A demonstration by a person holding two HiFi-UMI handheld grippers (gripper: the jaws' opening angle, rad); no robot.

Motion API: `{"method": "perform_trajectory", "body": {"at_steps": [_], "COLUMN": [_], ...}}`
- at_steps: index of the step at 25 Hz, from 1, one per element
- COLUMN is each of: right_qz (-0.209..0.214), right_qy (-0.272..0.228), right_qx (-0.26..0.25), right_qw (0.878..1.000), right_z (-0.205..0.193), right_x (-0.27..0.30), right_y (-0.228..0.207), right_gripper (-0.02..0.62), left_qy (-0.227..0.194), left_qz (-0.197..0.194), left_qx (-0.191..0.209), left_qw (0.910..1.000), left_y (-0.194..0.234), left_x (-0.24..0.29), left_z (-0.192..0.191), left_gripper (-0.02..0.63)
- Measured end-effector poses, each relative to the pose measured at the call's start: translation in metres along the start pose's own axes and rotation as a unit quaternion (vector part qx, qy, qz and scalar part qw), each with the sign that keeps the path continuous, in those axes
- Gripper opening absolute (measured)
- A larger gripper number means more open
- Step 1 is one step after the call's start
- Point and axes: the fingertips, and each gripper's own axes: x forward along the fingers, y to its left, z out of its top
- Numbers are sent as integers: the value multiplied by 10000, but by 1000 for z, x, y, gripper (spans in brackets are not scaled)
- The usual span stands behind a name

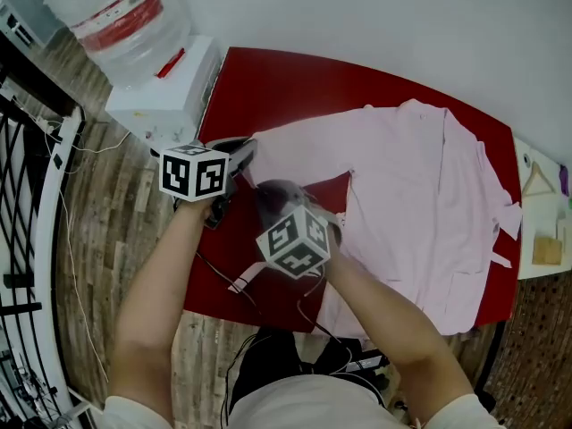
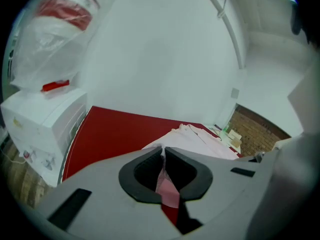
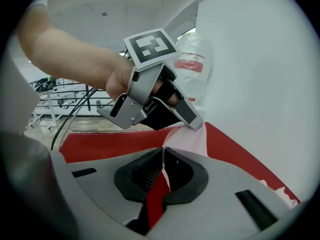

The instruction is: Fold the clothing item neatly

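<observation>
One pink shirt (image 1: 420,204) is lying opened out on the red table (image 1: 268,88), covering its right half. The shirt's far side is sitting close to the table's far edge, one side is reaching almost to the right edge, and the hem is coming up to the near edge; whether it is hanging over there I cannot tell. One sleeve is stretching left from the body and is being lifted clear of the tabletop. Two grippers are on that sleeve. The left gripper (image 2: 163,156) is pinching the sleeve's outer end, its jaws closed to a thin line with pink cloth running down between the pads. The right gripper (image 3: 163,156) is pinching the sleeve's nearer edge just beside it, jaws likewise closed on a thin fold of cloth. The two are sitting close together but not touching, with a short span of sleeve between them. Bare red surface is showing along the far-left part of the table and at the near-left corner, under and around the raised sleeve, leaving open room on that side. One white water dispenser (image 1: 165,96) carrying one clear bottle (image 1: 116,16) is standing against the table's left end. One white side surface (image 1: 527,164) is sitting past the table's right end, bearing one wooden hanger (image 1: 536,181). Several dark cables (image 1: 268,311) are trailing over the near edge toward the wooden floor (image 1: 116,239).
</observation>
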Motion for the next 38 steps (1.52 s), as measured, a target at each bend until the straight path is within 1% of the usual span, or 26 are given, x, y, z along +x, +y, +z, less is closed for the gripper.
{"method": "perform_trajectory", "body": {"at_steps": [2, 4, 14, 23, 29, 38], "right_qz": [-105, -178, -423, -773, -989, -1204], "right_qy": [-127, -212, -449, -648, -760, -732], "right_qx": [104, 172, 532, 1009, 1365, 1742], "right_qw": [9998, 9995, 9967, 9898, 9828, 9746], "right_z": [1, -2, -33, -60, -82, -135], "right_x": [-18, -35, -107, -162, -197, -244], "right_y": [-14, -27, -81, -123, -150, -183], "right_gripper": [25, 25, 25, 25, 25, 25], "left_qy": [-41, -88, -100, -80, 55, 340], "left_qz": [62, 83, -56, -391, -629, -902], "left_qx": [270, 426, 810, 1220, 1441, 1662], "left_qw": [9996, 9990, 9966, 9917, 9875, 9814], "left_y": [-19, -40, -129, -202, -250, -313], "left_x": [6, 14, 62, 105, 140, 196], "left_z": [14, 24, 56, 77, 82, 71], "left_gripper": [18, 18, 18, 17, 17, 17]}}
